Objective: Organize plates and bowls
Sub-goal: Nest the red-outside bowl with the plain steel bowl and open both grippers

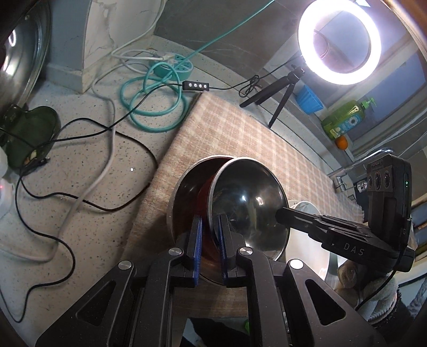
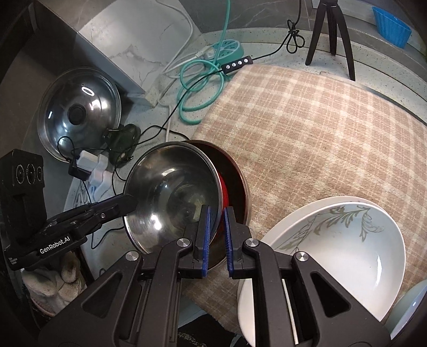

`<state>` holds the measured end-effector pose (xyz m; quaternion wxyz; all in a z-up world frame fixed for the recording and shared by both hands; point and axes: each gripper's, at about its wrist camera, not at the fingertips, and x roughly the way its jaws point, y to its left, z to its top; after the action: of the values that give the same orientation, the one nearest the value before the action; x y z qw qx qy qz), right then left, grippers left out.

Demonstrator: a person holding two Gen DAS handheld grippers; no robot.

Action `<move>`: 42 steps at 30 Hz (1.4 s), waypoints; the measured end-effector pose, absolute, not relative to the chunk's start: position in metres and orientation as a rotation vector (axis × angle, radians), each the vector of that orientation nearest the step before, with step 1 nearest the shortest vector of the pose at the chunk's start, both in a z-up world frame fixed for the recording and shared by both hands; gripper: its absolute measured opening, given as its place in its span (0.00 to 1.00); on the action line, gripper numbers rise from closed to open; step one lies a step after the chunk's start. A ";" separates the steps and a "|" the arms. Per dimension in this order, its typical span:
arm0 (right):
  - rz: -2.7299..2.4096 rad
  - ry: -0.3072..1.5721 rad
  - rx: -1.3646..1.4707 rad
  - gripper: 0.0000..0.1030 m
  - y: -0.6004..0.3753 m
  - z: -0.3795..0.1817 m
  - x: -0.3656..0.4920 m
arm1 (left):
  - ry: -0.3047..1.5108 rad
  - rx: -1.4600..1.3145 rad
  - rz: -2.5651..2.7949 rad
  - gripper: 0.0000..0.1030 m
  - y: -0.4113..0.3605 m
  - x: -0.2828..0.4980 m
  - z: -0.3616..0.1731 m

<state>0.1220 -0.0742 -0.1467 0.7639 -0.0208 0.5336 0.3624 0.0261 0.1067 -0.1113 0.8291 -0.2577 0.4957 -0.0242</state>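
A small steel bowl (image 1: 248,205) tilts inside a larger steel bowl with a red inside (image 1: 192,186) on the plaid cloth (image 1: 240,138). My left gripper (image 1: 210,235) is shut on the small bowl's near rim. My right gripper (image 2: 217,227) is shut on the same bowl's (image 2: 173,192) opposite rim, over the red-lined bowl (image 2: 234,170). Each gripper shows in the other's view: the right one (image 1: 320,227), the left one (image 2: 88,216). A white bowl with a leaf pattern (image 2: 344,240) sits in a white plate (image 2: 269,245) at the right.
Cables and a teal power strip (image 1: 170,66) lie on the speckled counter (image 1: 80,213). A glass pot lid (image 2: 77,112) leans at the left. A ring light (image 1: 339,42) on a tripod (image 2: 331,37), a blue cup (image 2: 392,24) and a green soap bottle (image 1: 344,117) stand behind the cloth.
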 end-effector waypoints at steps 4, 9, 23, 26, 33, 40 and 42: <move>0.777 1.175 -0.051 0.10 -0.072 -0.150 0.124 | 1.066 -0.535 -0.052 0.09 0.107 0.028 -0.115; 0.765 1.181 -0.068 0.10 -0.069 -0.154 0.125 | 1.090 -0.520 -0.052 0.09 0.106 0.031 -0.121; 0.751 1.162 -0.093 0.18 -0.062 -0.155 0.129 | 1.101 -0.485 -0.036 0.09 0.105 0.035 -0.123; 0.757 1.148 -0.101 0.22 -0.061 -0.150 0.128 | 1.097 -0.483 -0.033 0.09 0.104 0.036 -0.123; 0.765 1.107 -0.105 0.36 -0.065 -0.140 0.123 | 1.065 -0.472 -0.033 0.12 0.104 0.035 -0.114; 0.783 1.061 -0.064 0.58 -0.080 -0.123 0.120 | 1.036 -0.438 -0.066 0.37 0.093 0.036 -0.099; 0.791 1.042 -0.075 0.68 -0.085 -0.118 0.116 | 1.028 -0.411 -0.074 0.47 0.087 0.036 -0.093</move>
<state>0.1162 -0.0846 -0.1183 0.7930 -0.0349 0.4844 0.3678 0.0361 0.0867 -0.0935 0.8500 -0.1951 0.4881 -0.0349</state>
